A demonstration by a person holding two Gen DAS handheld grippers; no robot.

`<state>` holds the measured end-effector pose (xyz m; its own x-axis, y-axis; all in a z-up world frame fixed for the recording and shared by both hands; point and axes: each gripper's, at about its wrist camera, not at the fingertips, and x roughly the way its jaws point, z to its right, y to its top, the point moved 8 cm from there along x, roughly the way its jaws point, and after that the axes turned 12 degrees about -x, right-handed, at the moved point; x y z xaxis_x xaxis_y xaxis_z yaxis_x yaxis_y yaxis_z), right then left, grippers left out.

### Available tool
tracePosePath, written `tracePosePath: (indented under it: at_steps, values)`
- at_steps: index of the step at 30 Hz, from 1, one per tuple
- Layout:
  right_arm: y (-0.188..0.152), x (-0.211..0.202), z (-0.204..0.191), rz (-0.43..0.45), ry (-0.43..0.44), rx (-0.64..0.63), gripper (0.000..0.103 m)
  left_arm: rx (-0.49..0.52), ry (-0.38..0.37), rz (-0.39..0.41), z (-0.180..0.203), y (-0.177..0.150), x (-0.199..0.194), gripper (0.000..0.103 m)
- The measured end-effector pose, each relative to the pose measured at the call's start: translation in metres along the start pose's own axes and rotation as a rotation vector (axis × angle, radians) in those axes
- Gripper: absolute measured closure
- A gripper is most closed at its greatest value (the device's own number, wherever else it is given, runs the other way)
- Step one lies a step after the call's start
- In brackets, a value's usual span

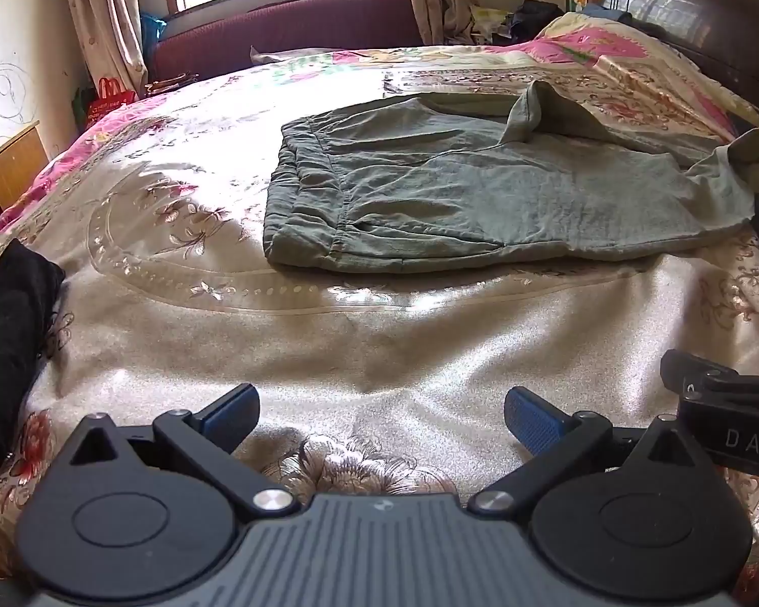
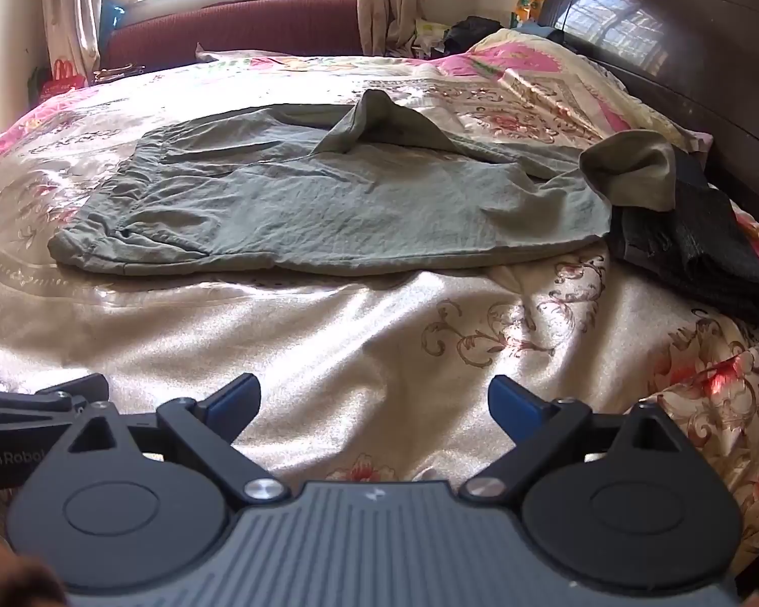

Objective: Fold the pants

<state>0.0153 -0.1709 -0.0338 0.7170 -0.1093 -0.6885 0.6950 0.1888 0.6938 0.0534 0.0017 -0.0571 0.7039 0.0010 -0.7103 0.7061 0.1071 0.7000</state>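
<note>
The grey-green crinkled cotton pants lie on the bed with the shiny beige flowered cover, in the middle of the left wrist view and slightly to the left of centre in the right wrist view. The elastic waistband is at the left end. One leg stands up in a peak near the upper middle, and another part is bunched at the right, where it lies against a dark folded cloth.

The fabric looks thin, light and soft, so I judge it will sag and slide easily on the smooth cover. A good hold would be the waistband corner, where the cloth is thicker, and the hem of the raised leg.

The left tongs are wide apart with nothing between them, low in the frame above the cover. The right tongs are wide apart too and empty.

On the neighbouring tool, at the right edge of the left view, I read "DAS"; at the left edge of the right view, probably "GenRobo", cut off by the frame.
</note>
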Motion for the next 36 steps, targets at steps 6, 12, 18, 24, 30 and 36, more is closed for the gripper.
tracePosePath:
  at_steps: [6, 12, 18, 24, 30, 36]
  values:
    - [-0.0006, 0.0012, -0.0001, -0.006, 0.003, 0.001, 0.007, 0.002, 0.002, 0.0, -0.0003, -0.0003, 0.0008, 0.0]
    - [-0.0005, 0.0012, -0.0002, -0.008, 0.003, -0.002, 0.007, 0.01, 0.005, 0.005, 0.0005, -0.0005, 0.0008, 0.0]
    - [-0.0006, 0.0011, -0.0004, -0.008, 0.002, -0.002, 0.007, 0.018, 0.008, 0.011, 0.0005, 0.0002, 0.0001, 0.0]
    - [-0.0007, 0.0015, -0.0004, -0.008, 0.003, -0.002, 0.007, 0.021, 0.009, 0.015, 0.0005, 0.0005, -0.0002, 0.0]
    - [-0.0007, 0.0014, -0.0007, -0.007, 0.002, -0.002, 0.007, 0.024, 0.011, 0.017, 0.0006, 0.0006, -0.0003, 0.0]
    - [-0.0015, 0.0015, -0.0013, -0.009, 0.004, -0.003, 0.007, 0.024, 0.011, 0.018, 0.0006, 0.0006, -0.0004, 0.0]
